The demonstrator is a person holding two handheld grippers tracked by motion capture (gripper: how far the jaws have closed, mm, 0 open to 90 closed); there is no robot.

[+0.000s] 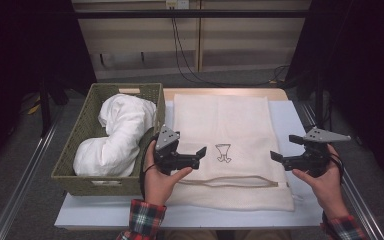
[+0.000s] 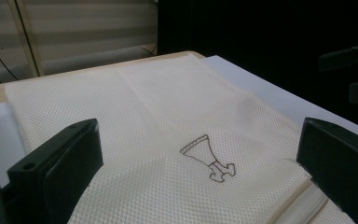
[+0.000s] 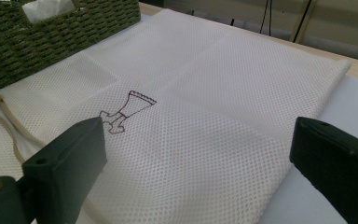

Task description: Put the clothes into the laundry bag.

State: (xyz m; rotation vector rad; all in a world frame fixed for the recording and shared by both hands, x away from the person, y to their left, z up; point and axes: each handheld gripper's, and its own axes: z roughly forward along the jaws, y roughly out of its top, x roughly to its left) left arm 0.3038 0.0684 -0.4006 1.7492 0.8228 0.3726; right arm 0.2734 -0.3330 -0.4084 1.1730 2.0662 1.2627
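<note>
A cream mesh bag [image 1: 222,125] lies flat on the white table [image 1: 290,120]. It carries a small dark embroidered mark [image 1: 223,152] and a drawstring [image 1: 230,181] along its near edge. My left gripper [image 1: 200,156] hovers over the bag's left edge, open, its jaws pointing right with nothing between them. My right gripper [image 1: 284,148] hovers at the bag's right edge, open and empty, jaws pointing left. In the left gripper view the wide-apart jaws of the left gripper [image 2: 199,140] frame the mark [image 2: 209,158]. The right gripper [image 3: 199,135] looks across the mesh bag [image 3: 223,84] toward the mark [image 3: 128,109].
A green woven basket [image 1: 87,125] stands at the table's left, touching the bag's edge, with bundled white cloth [image 1: 115,135] inside. The table's wooden far edge [image 1: 220,92] lies behind the bag. Dark drapes and floor cables surround the table.
</note>
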